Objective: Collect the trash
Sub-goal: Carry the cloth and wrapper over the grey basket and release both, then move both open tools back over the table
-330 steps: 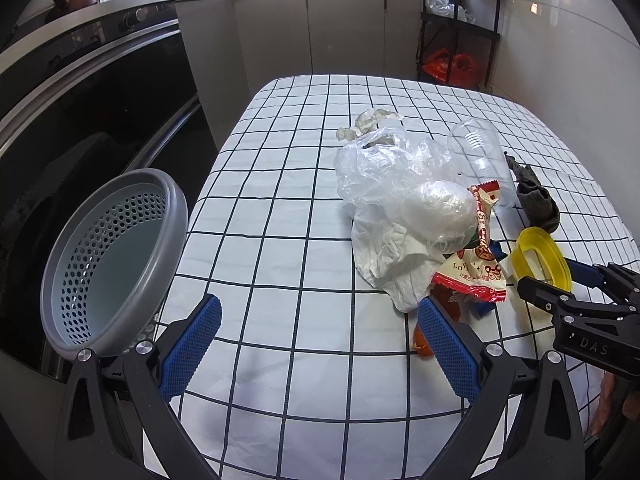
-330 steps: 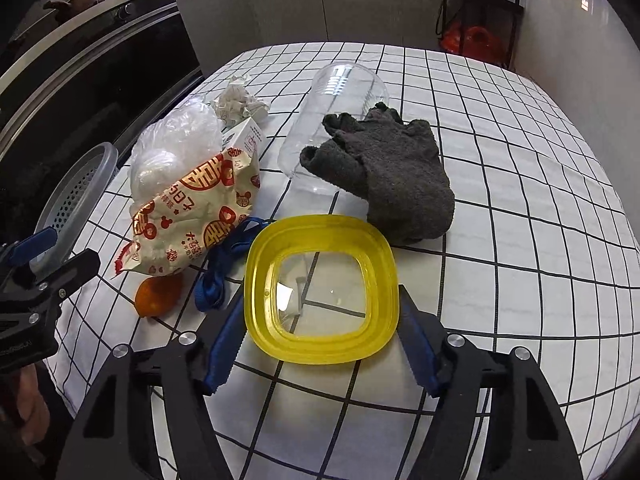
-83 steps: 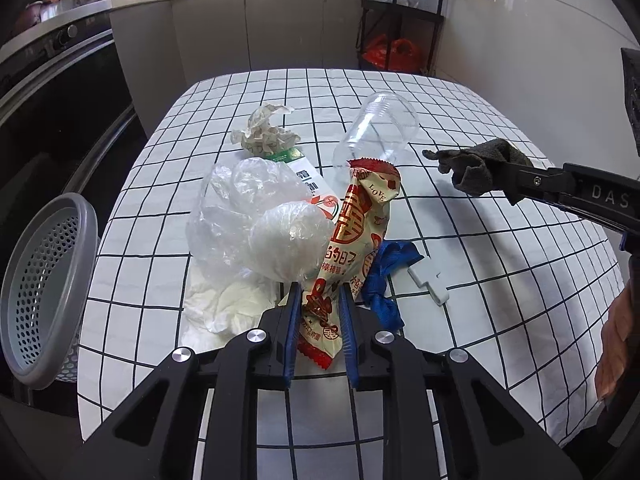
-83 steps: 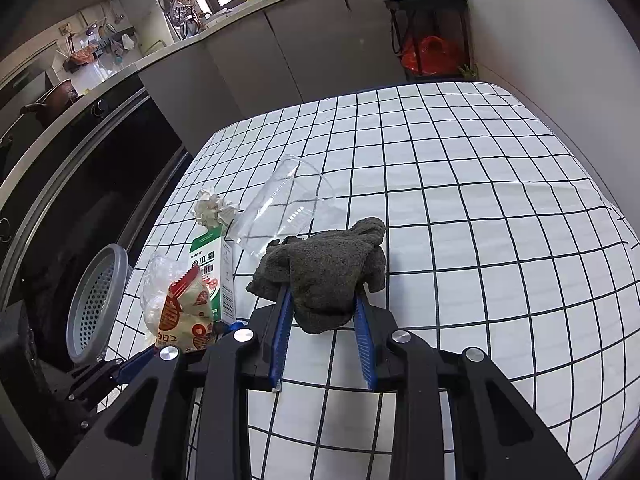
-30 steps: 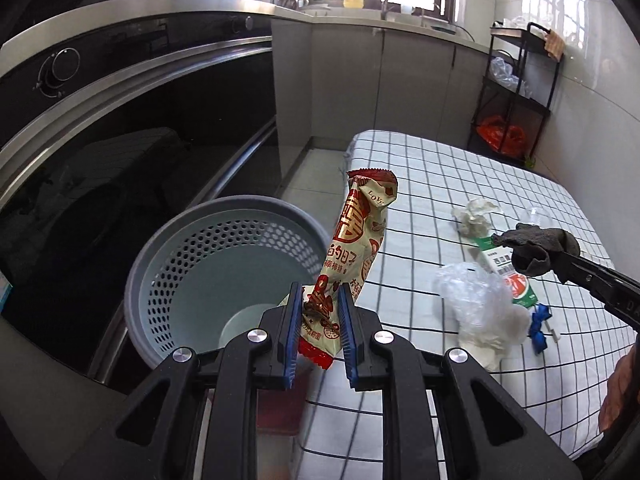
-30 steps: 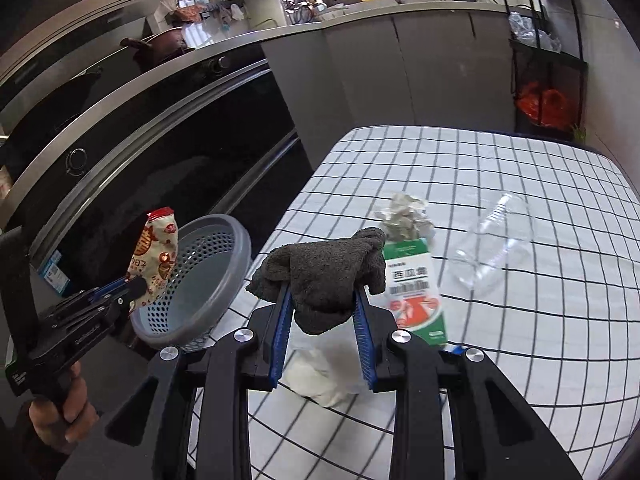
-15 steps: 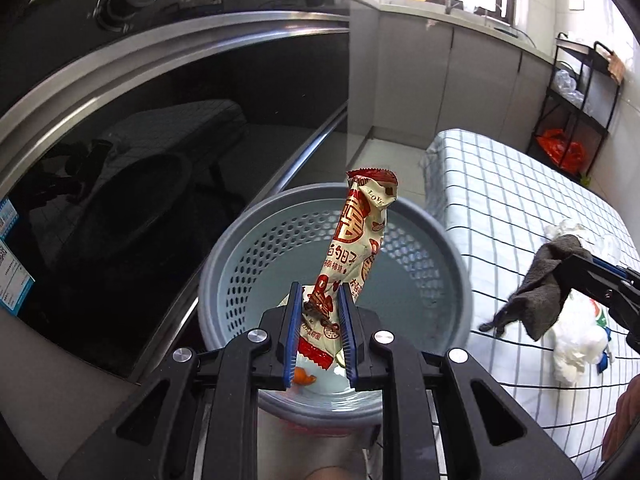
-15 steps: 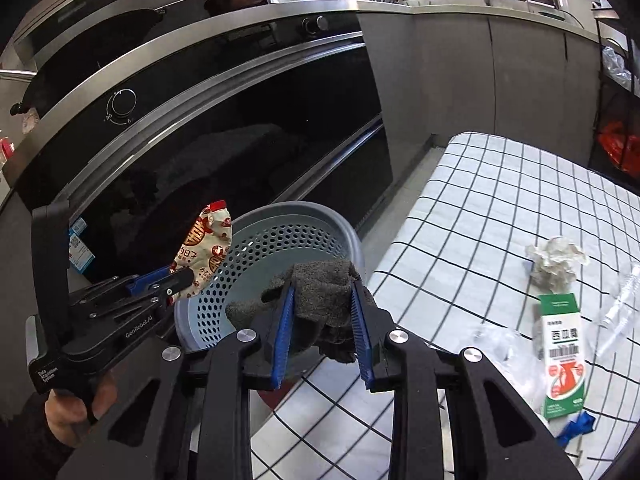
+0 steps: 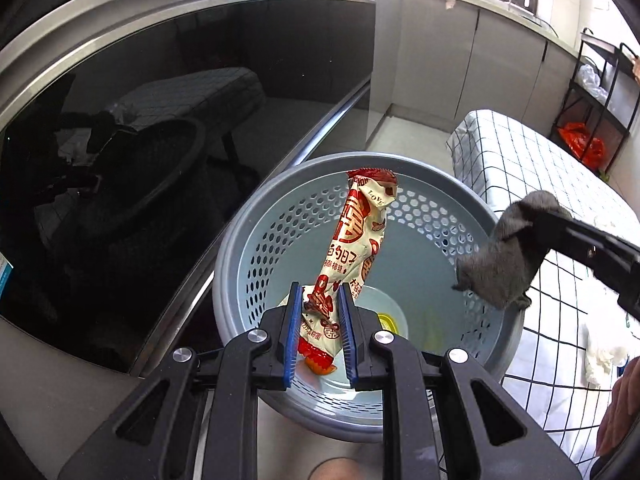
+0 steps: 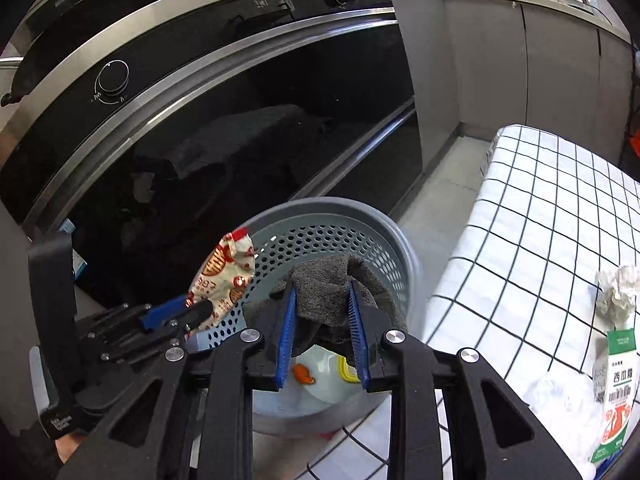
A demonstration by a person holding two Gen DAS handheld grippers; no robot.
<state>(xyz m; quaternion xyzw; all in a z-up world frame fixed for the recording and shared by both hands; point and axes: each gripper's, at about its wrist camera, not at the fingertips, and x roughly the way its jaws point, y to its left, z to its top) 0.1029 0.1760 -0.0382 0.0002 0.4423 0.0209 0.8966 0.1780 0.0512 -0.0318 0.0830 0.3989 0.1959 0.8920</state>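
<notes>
Held over our basket [image 9: 240,264]: snack wrapper [image 9: 356,252], light, crinkly, pinched low by left gripper [image 9: 319,328]; grey rag [image 10: 328,300], soft, limp, clamped mid-fold by right gripper [image 10: 322,334].

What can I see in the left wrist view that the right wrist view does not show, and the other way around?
Only the left wrist view shows the black rack with an orange bag beside the table.

Only the right wrist view shows the oven knob, the crumpled paper and the green carton on the checked tablecloth.

Both show the grey basket, the snack wrapper held in the left tool, the grey cloth held in the right tool, and a yellow lid in the basket.
</notes>
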